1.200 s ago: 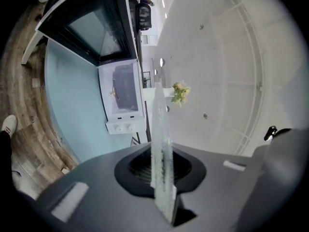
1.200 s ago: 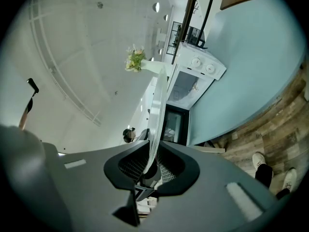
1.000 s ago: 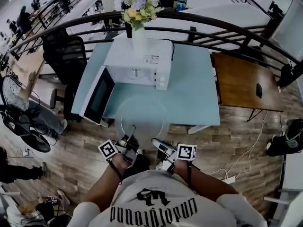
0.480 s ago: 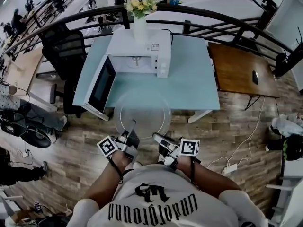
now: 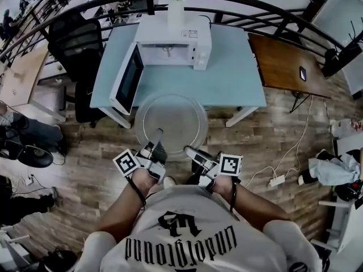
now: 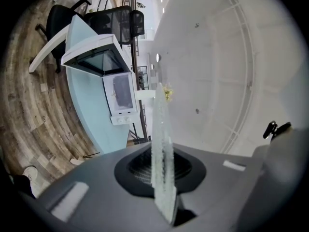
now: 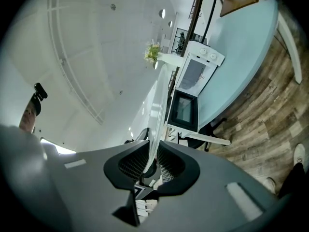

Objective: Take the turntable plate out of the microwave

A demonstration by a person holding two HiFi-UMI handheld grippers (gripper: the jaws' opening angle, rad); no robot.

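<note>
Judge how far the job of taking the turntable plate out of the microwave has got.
Done: the turntable plate is clear of the microwave, whose door stands open. In hand: the left gripper and right gripper each clamp its near rim, holding it in the air before the table. Left: setting it down; it rests on nothing yet.

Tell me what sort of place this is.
Probably an open-plan office or shared workspace: a black office chair, a wooden desk, and a light blue table bearing a microwave.
</note>
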